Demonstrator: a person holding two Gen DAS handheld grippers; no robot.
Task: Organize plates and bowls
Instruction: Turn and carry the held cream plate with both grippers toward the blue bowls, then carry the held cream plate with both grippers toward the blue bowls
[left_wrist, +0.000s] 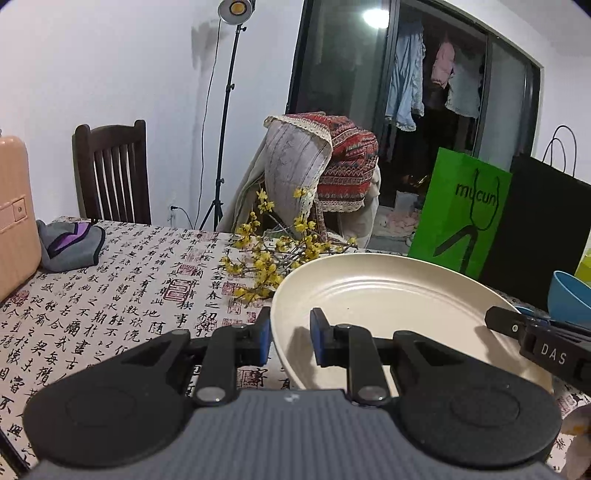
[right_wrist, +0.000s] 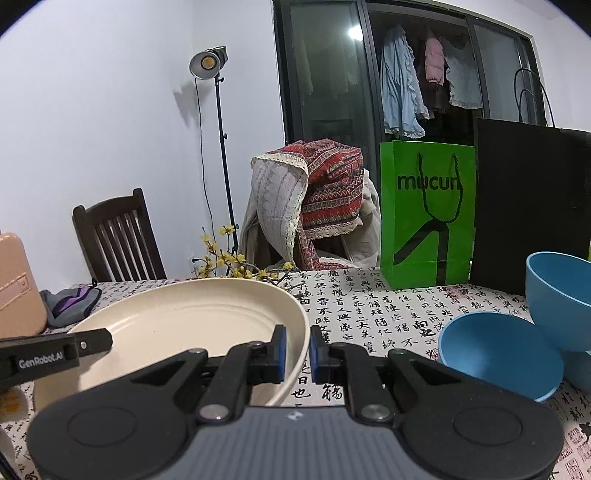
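Gripping the cream plate (left_wrist: 388, 295) from both sides, we hold it tilted above the table (left_wrist: 122, 280): left gripper (left_wrist: 290, 338) is clamped on its left rim, right gripper (right_wrist: 297, 350) pinches the right rim. Two blue bowls (right_wrist: 502, 354) sit just right of it, touching each other. Yellow flowers (left_wrist: 266, 254) lie beyond, green bag (right_wrist: 428, 214) farther back.

plate (right_wrist: 192, 314) left of two bowls (right_wrist: 498, 354) | bags (right_wrist: 428, 214) behind — flowers (left_wrist: 266, 258) behind plate
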